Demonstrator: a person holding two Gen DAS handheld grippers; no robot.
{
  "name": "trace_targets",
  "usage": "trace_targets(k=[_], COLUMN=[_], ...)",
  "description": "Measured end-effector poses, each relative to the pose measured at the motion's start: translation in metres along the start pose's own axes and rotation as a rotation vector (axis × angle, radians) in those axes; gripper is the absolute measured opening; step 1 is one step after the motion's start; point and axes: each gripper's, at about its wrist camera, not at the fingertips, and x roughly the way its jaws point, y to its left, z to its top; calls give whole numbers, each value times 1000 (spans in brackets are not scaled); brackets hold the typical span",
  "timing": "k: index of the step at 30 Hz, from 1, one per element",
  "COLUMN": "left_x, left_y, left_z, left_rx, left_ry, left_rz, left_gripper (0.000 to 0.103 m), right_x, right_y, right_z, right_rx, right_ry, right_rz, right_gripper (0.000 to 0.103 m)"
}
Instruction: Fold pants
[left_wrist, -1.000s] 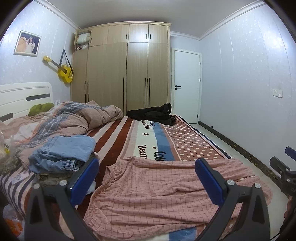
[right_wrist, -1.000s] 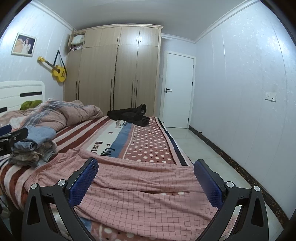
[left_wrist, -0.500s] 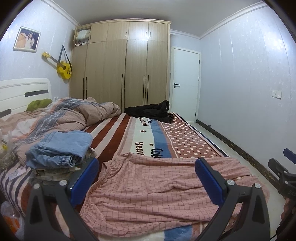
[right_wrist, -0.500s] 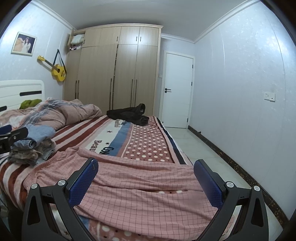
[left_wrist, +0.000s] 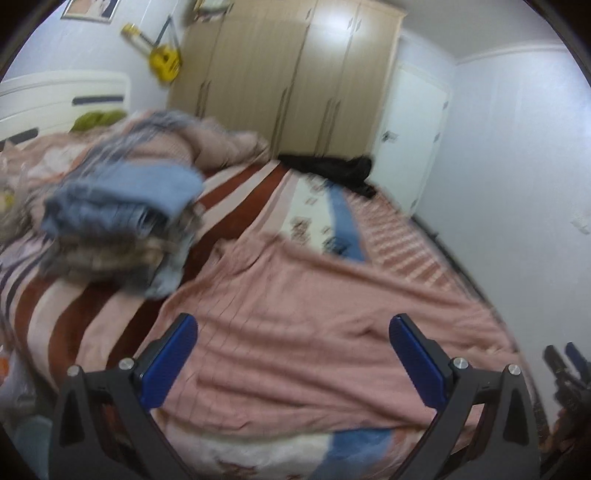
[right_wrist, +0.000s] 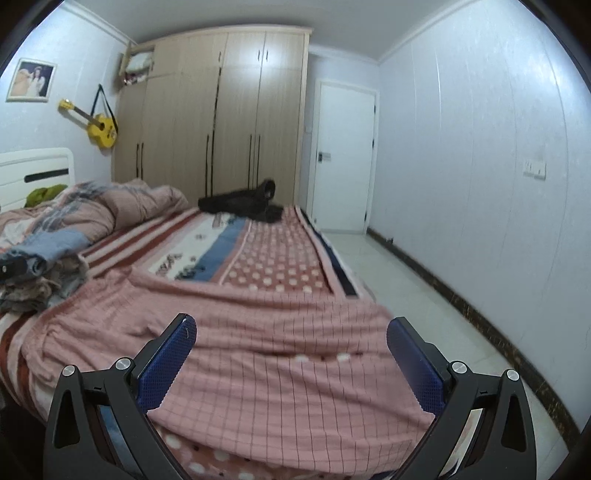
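I have both grippers hovering over the near edge of the bed (right_wrist: 280, 258), and the jaws of each stand spread wide with nothing between them. The pink checked pants (right_wrist: 258, 354) lie flat across the bed's near end, waistband toward the left, legs reaching toward the right edge. My left gripper (left_wrist: 293, 354) looks down on the waistband half (left_wrist: 295, 332); this view is blurred. My right gripper (right_wrist: 291, 350) sits over the leg half. A stack of folded clothes (left_wrist: 118, 218), blue denim on top, rests just beside the waistband. A black garment (right_wrist: 243, 203) lies at the far end, near the wardrobe (right_wrist: 218, 118).
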Motion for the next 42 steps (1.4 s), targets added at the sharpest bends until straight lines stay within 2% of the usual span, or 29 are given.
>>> trace_targets(k=[3, 8, 11, 15, 17, 19, 21, 22, 25, 27, 30, 36, 38, 42], left_x=[24, 60, 74, 81, 83, 84, 86, 87, 92, 95, 96, 74, 69, 56], left_y=[19, 62, 78, 85, 86, 86, 85, 84, 84, 83, 86, 84, 86, 85], left_z=[-25, -66, -86, -98, -97, -92, -86, -83, -73, -67, -60, -34, -27, -13], left_rx=[-33, -208, -264, -277, -282, -280, -273, -268, -260, -254, -253, -195, -179, -141], left_ry=[83, 215, 261, 299, 291, 273, 258, 251, 239, 234, 224, 124, 106, 69], left_rz=[40, 29, 21, -4, -29, -35, -25, -20, -14, -12, -18, -8, -5, 18], left_gripper=[102, 102, 102, 98, 98, 93, 78, 74, 54, 31, 9, 7, 7, 7], right_x=[18, 42, 50, 57, 56, 54, 53, 53, 50, 49, 50, 45, 46, 53], right_y=[-9, -15, -24, -45, -55, -70, -86, -93, -118, -134, -154, -184, -194, -207], right_z=[-19, -54, -68, -83, -89, -96, -105, -108, -121, -131, -147, -182, -198, -220], right_rx=[13, -20, 2, 78, 111, 143, 182, 204, 272, 314, 385, 518, 571, 655], right_ry=[63, 144, 169, 208, 225, 251, 272, 279, 298, 314, 334, 342, 315, 320], right_rz=[18, -28, -43, -65, -79, -98, -110, -113, -128, -127, -108, -52, 48, 132], right_gripper=[102, 102, 102, 102, 102, 102, 102, 102, 100, 96, 93, 93, 93, 93])
